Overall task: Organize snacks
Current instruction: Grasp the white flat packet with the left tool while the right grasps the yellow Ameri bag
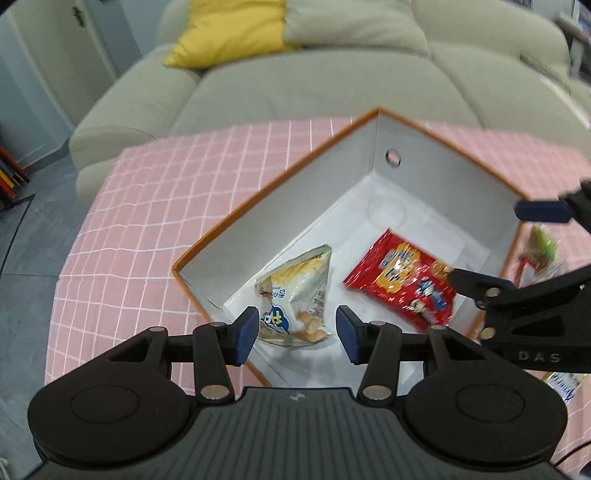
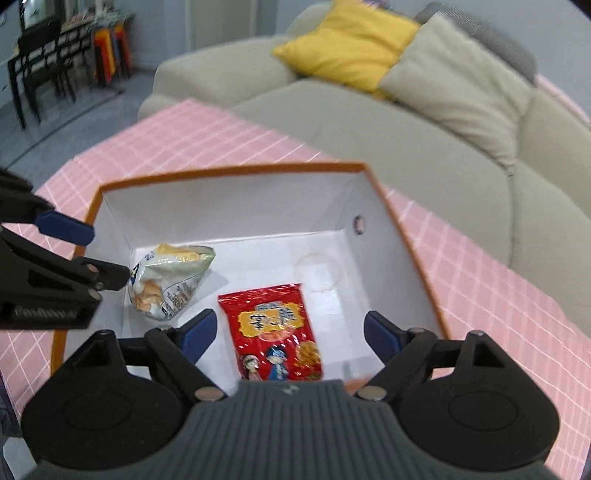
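Observation:
An orange-rimmed white box [image 1: 280, 173] [image 2: 236, 169] stands on the pink checked tablecloth. On its floor lie a pale snack bag [image 1: 295, 291] [image 2: 170, 280] and a red snack packet [image 1: 402, 277] [image 2: 277, 332]. My left gripper [image 1: 297, 330] hovers open above the pale bag, pads clear of it. My right gripper [image 2: 291, 334] hangs open over the red packet with nothing between its pads. In the left wrist view the right gripper [image 1: 491, 251] shows at the right edge. The left gripper [image 2: 96, 254] shows at the left edge of the right wrist view.
More snack packets lie on the pink tablecloth [image 1: 166, 206] right of the box: a green-and-red one [image 1: 539, 251] and a pale one [image 1: 565, 384]. A beige sofa [image 1: 314, 85] with a yellow cushion [image 1: 229, 29] stands behind the table. Dark chairs [image 2: 40, 62] stand far left.

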The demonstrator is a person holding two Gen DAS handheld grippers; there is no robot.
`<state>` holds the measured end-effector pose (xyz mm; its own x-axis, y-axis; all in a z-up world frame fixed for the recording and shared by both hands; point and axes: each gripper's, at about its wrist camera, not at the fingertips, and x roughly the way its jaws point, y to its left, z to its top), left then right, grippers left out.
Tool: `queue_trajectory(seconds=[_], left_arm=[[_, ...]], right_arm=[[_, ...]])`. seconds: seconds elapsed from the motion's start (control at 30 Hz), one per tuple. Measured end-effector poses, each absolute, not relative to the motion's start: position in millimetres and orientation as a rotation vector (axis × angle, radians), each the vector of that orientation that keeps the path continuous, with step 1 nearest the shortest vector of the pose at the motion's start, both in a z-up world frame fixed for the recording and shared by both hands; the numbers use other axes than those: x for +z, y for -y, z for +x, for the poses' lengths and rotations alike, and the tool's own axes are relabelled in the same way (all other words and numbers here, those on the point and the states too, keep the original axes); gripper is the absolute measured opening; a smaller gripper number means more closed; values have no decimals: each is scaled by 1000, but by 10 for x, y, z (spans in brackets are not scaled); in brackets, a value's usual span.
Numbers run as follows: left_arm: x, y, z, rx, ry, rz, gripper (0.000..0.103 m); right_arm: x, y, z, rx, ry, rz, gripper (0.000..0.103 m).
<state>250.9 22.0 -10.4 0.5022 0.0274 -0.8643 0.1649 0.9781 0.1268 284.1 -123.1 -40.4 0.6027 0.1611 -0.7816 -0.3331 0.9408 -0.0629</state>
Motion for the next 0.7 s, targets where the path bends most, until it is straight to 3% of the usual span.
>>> queue_trajectory(seconds=[0.33, 0.7], left_arm=[[42, 14, 1657, -179, -882, 74, 62], [-422, 304, 1175, -286, -944, 10, 64]], right_arm=[[-437, 1701, 1836, 123, -806, -59, 85], [-855, 1863, 1095, -21, -839, -20, 85]])
